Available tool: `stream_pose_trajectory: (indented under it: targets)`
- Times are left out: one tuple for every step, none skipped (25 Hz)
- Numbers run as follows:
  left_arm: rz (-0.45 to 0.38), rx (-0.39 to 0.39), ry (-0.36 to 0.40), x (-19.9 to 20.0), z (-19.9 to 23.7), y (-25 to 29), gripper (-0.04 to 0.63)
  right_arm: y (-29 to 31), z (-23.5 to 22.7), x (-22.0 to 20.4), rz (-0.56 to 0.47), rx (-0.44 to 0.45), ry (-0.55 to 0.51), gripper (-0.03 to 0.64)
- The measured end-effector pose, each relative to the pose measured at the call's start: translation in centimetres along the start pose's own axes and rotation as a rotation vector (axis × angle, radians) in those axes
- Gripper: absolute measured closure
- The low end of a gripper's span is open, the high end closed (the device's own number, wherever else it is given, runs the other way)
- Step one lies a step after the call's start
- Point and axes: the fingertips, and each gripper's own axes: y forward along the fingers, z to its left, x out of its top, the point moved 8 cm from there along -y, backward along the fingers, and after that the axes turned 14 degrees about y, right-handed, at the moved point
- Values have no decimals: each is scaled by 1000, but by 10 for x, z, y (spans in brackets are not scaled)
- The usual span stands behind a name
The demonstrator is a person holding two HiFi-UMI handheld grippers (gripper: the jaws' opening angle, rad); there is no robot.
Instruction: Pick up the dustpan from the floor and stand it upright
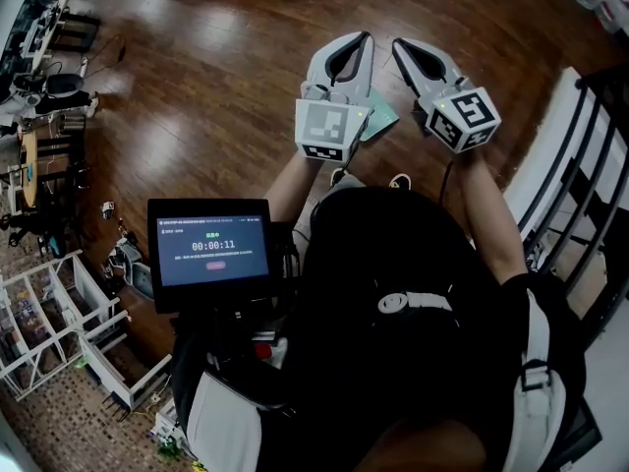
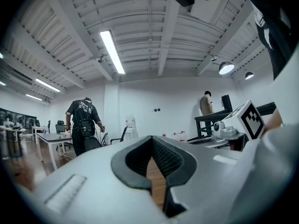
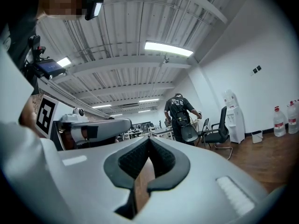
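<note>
Head view: left tool (image 1: 361, 37) and right tool (image 1: 401, 44) both pinched closed, empty, above the likely dustpan (image 1: 381, 122) on the floor (image 1: 216, 87), probably light, stiff plastic, best gripped by its unseen handle.

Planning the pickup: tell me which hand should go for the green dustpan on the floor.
Left, narrowly. In the head view the left tongs overlap the green dustpan, whose corner shows beside them; the right tongs sit off to its side. Both are shut and empty, so either must open and drop.
</note>
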Motion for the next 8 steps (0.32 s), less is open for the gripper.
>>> stream_pose_trajectory:
  targets:
    - [4,-4,0,-2,-1,0,575,0,1,0,1,1,-2,614]
    - [12,-6,-4,-6,-2,-1,575,0,1,0,1,3,-4,614]
    - [19,-7,-11,-13,-3,-1,575,0,1,0,1,5,-7,614]
    - [22,-7,-13,-16,-4,-2,575,1,1,0,1,6,-9,614]
    - [20,-8,-10,-15,-4,-1,575,1,0,1,0,6,-10,614]
    - [15,-10,-1,-10,-3,0,575,1,0,1,-1,6,-10,614]
    - [8,-13,9,-3,-2,2,575,1,-1,1,-2,5,-9,614]
    - [2,-16,19,4,-2,3,575,2,-2,1,-4,5,-8,614]
